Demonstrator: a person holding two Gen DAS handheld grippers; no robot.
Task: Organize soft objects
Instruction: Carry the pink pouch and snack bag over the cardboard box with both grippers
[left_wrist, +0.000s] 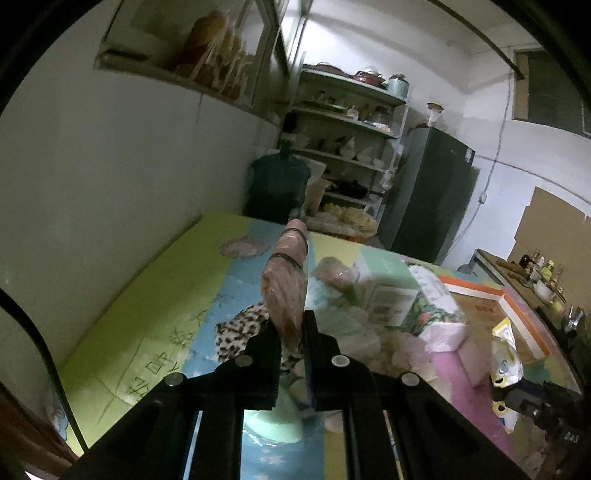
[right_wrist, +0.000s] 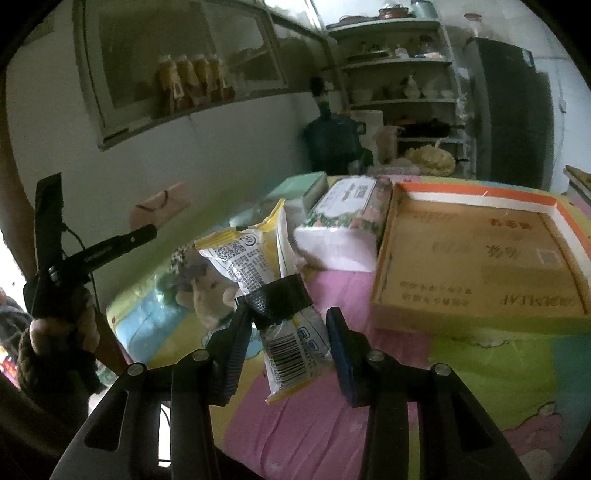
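both hand-held grippers grip: pink roll (left_wrist: 283, 291); yellow packet (right_wrist: 258, 258).

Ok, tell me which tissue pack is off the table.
The yellow-edged tissue pack, pinched in the right gripper; the floral-printed pack lies flat.

A home kitchen or pantry room: open shelves (left_wrist: 347, 122) crowded with pots and bowls at upper centre, a dark fridge (left_wrist: 428, 192) to their right, bottles on a counter (left_wrist: 517, 273) at far right.
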